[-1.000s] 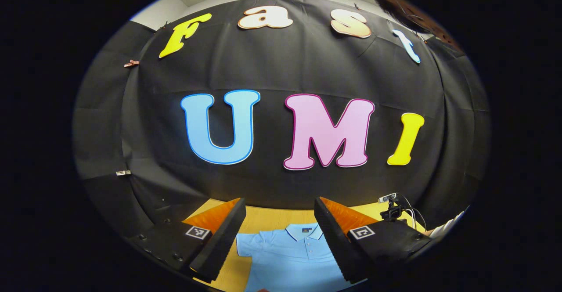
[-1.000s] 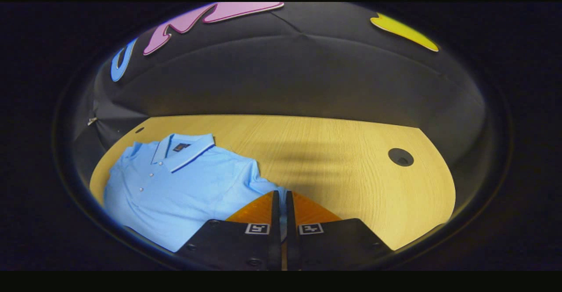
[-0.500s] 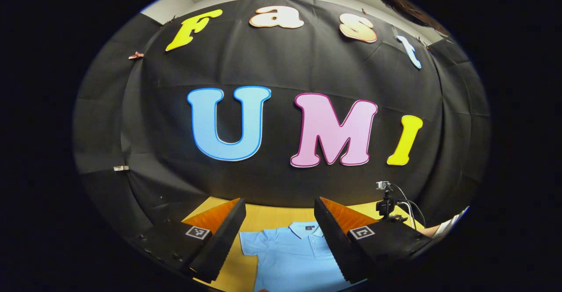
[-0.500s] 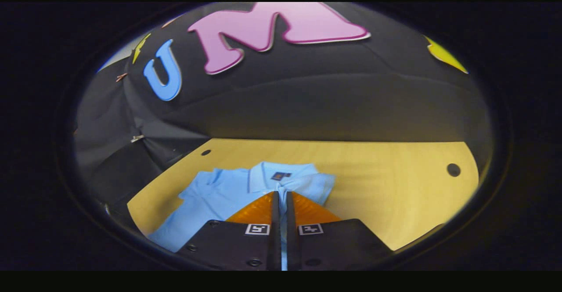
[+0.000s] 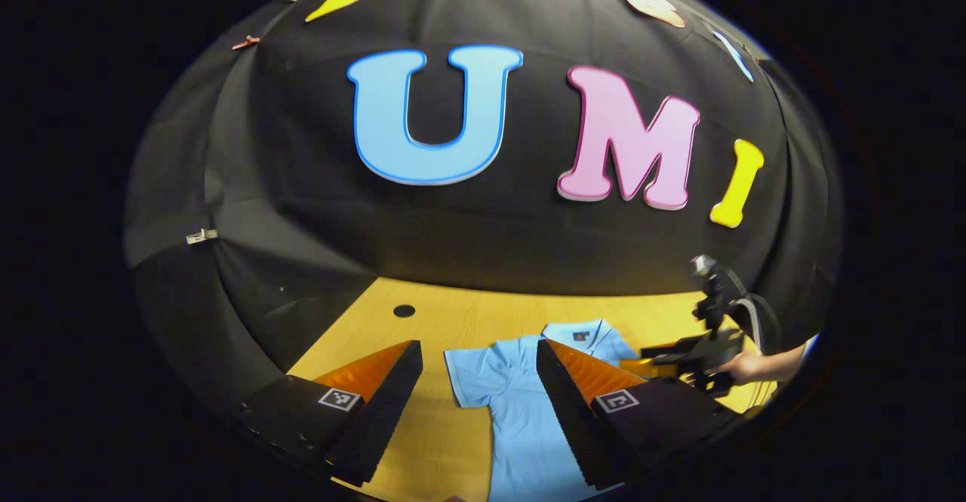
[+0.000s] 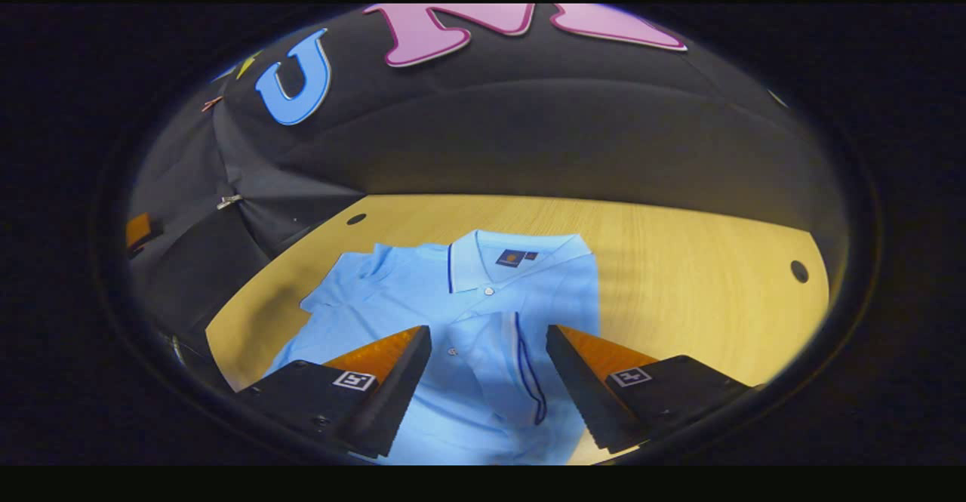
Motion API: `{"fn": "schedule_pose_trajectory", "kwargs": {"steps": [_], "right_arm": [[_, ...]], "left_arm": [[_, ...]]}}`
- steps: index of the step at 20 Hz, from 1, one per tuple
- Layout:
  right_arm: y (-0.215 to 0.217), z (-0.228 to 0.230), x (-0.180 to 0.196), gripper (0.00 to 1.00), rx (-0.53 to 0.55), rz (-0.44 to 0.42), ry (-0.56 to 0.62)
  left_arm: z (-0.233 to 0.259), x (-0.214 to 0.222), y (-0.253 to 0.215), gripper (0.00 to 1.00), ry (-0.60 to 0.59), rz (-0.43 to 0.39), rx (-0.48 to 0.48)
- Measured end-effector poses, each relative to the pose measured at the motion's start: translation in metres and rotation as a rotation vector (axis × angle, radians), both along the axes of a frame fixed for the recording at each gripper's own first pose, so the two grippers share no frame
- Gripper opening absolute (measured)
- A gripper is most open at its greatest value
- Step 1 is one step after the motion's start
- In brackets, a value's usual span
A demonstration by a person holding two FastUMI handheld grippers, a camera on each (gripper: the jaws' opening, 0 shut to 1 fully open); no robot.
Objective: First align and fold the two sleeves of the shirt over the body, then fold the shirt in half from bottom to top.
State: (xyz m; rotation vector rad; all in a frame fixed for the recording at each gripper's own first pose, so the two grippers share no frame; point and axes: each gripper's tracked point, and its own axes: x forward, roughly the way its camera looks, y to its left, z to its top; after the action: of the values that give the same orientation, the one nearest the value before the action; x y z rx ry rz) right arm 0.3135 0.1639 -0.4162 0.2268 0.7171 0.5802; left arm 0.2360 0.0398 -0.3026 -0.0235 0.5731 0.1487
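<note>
1. My right tool (image 6: 488, 340) hangs above the light blue shirt (image 6: 460, 313), its 2 fingers spread wide with nothing between them.
2. In the right gripper view the shirt lies flat on the wooden counter (image 6: 679, 260), collar (image 6: 513, 253) toward the booth wall, buttons facing up.
3. 1 sleeve (image 6: 528, 358), edged with a dark stripe, is folded in over the body between my right tool's fingers; the other sleeve (image 6: 339, 283) lies spread out on the counter at the left of that view.
4. My left tool (image 5: 477, 370) is also wide open and holds nothing. It sits above the counter with the shirt's sleeve and shoulder showing between its fingers.
5. In the left gripper view I see the right tool farther off at the right edge, held by a hand (image 5: 747, 366), close to the shirt's collar side.
6. A round dark hole (image 6: 798, 270) sits in the counter well apart from the shirt, and another (image 5: 404, 310) near the wall.
</note>
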Motion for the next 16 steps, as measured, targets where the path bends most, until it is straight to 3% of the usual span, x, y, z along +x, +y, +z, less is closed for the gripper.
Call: {"fn": "schedule_pose_trajectory", "kwargs": {"steps": [2, 3, 4, 9, 14, 16], "right_arm": [[-0.021, 0.033, -0.006, 0.96, 0.019, -0.023, -0.054], [-0.034, 0.048, -0.009, 0.88, 0.028, -0.039, -0.077], [-0.045, 0.063, -0.014, 0.96, 0.037, -0.055, -0.096], [-0.100, 0.085, -0.036, 0.96, 0.045, -0.136, -0.114], [-0.139, 0.058, -0.050, 0.96, -0.018, -0.197, -0.056], [-0.145, 0.054, -0.051, 0.96, -0.017, -0.211, -0.048]], "left_arm": [[-0.041, 0.022, 0.006, 0.97, 0.050, 0.005, -0.056], [-0.064, 0.034, 0.016, 0.97, 0.086, 0.015, -0.073], [-0.086, 0.045, 0.028, 0.97, 0.128, 0.040, -0.073], [-0.201, 0.079, 0.066, 0.97, 0.389, 0.097, -0.027], [-0.256, 0.107, 0.069, 0.98, 0.514, 0.004, 0.039], [-0.259, 0.107, 0.052, 0.97, 0.520, -0.044, 0.004]]}}
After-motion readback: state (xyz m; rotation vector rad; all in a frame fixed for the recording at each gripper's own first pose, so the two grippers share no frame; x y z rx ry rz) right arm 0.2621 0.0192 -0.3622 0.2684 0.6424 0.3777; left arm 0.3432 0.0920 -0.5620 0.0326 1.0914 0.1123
